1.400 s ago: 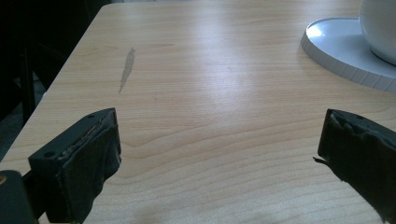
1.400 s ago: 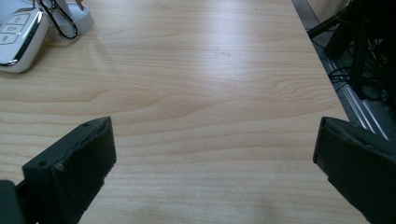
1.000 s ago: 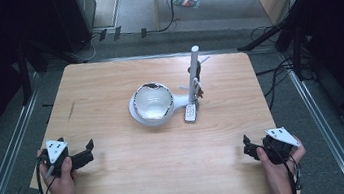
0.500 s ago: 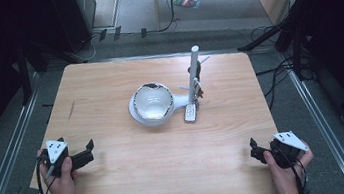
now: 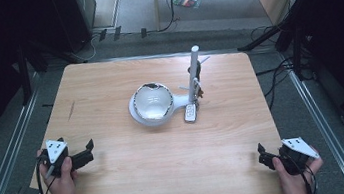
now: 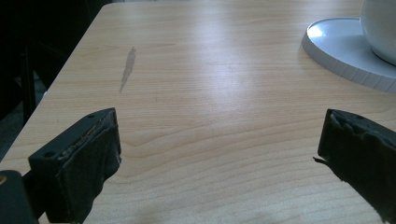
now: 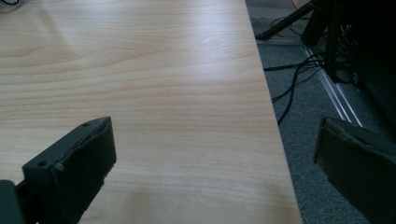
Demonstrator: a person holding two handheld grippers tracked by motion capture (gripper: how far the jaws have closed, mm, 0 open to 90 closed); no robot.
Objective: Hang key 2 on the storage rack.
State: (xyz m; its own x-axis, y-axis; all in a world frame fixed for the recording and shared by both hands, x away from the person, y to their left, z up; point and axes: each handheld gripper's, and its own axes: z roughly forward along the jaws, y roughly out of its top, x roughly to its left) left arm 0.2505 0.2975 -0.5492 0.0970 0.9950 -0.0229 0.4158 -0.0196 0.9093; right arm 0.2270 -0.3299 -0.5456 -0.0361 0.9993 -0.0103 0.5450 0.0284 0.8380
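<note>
The white lamp (image 5: 153, 105), a round globe on a flat disc base with an upright white post (image 5: 193, 74) at its side, stands at the middle of the wooden counter (image 5: 108, 85), well apart from both claws. The left claw (image 5: 88, 151) rests near the counter's near left corner, its jaws spread wide with nothing between them; in the left gripper view the lamp's base (image 6: 345, 49) lies ahead and to the right of them. The right claw (image 5: 262, 154) sits at the near right corner, jaws also spread and empty, one over the wood and one past the counter's edge. A small white remote (image 5: 190, 113) lies just beside the lamp's base, near the foot of the post.
</note>
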